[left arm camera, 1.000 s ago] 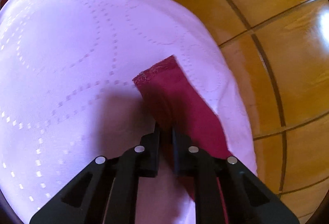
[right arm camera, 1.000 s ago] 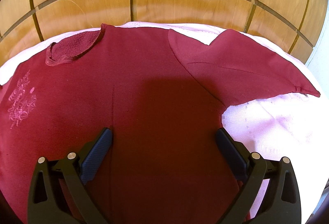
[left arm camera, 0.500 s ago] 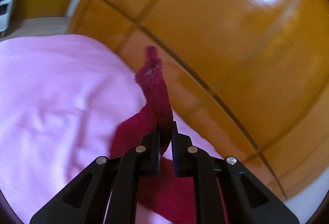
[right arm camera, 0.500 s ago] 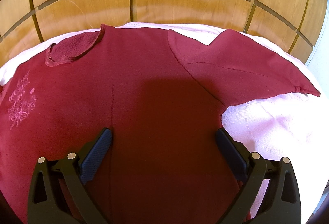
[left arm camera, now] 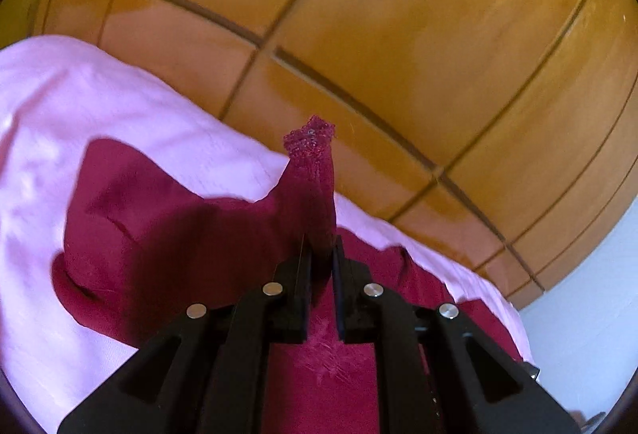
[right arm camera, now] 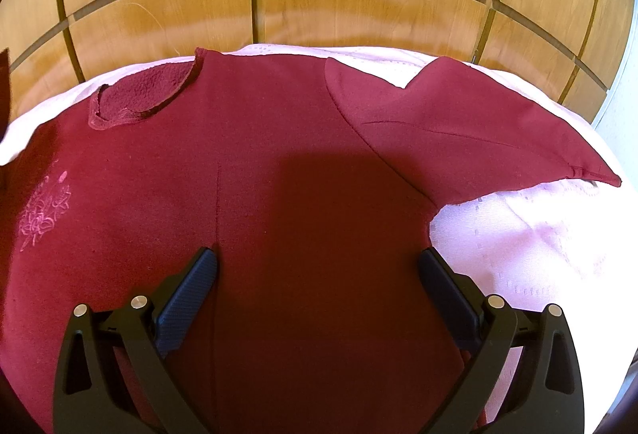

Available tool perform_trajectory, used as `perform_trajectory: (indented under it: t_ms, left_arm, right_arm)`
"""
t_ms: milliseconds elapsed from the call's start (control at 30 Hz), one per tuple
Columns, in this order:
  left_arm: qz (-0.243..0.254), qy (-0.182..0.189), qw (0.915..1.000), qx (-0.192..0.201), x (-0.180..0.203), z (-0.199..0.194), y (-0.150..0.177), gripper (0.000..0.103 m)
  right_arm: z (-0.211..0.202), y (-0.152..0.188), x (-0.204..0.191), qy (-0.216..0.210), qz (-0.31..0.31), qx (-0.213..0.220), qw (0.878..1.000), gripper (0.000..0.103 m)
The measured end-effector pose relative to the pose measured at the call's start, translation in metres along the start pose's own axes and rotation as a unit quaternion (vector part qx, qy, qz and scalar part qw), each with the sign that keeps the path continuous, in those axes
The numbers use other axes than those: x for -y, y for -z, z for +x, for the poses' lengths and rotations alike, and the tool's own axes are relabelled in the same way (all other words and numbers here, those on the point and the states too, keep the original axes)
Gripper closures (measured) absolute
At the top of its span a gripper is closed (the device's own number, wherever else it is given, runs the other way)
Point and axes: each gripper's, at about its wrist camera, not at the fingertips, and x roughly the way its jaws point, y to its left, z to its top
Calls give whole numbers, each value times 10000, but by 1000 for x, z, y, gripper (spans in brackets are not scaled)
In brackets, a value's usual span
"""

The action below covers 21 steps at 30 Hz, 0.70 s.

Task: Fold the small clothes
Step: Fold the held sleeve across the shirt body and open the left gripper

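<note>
1. The dark red long-sleeved fabric top (right arm camera: 279,163) lies spread flat on a pale pink quilted bed cover (right arm camera: 538,234); its neckline (right arm camera: 139,95) points to the upper left in the right wrist view, and a pink embroidered motif (right arm camera: 42,215) sits on its left part.
2. The right gripper (right arm camera: 317,274) hovers over the body of the top with its fingers (right arm camera: 187,294) spread wide and holding nothing; the cloth fills the gap between them, and whether the tips touch it I cannot tell.
3. One sleeve (right arm camera: 458,131) lies stretched out to the right of the right gripper, its cuff tip near the right edge of the cover; it is well apart from the fingers.
4. The left gripper (left arm camera: 321,262) is clenched on the other sleeve (left arm camera: 313,179); the cloth rises upright from between the black fingers (left arm camera: 297,286), and its textured cuff end (left arm camera: 309,141) stands above them, off the cover.
5. Below the pinched sleeve the rest of the top drapes down onto the pink cover; a fold of it lies to the left of the left gripper.
6. Glossy wooden panels (right arm camera: 359,3) with dark grooves stand behind the bed in both views.
</note>
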Motion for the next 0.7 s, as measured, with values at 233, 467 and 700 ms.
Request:
perform_trajectory:
  t_ms: [233,467,700]
  left_arm:
    - [341,153,9983,-448,41,20,42,95]
    - [632,306,9941,-827,73,41,63,95]
    - [864,363,9901,-1041,96,60,74,95]
  right_arm:
    - [0,0,0,-2,0,2,10000,3]
    - [0,0,0,-2,-2,3,10000,3]
    - [1,-1,0,-1,1,9,10000,3]
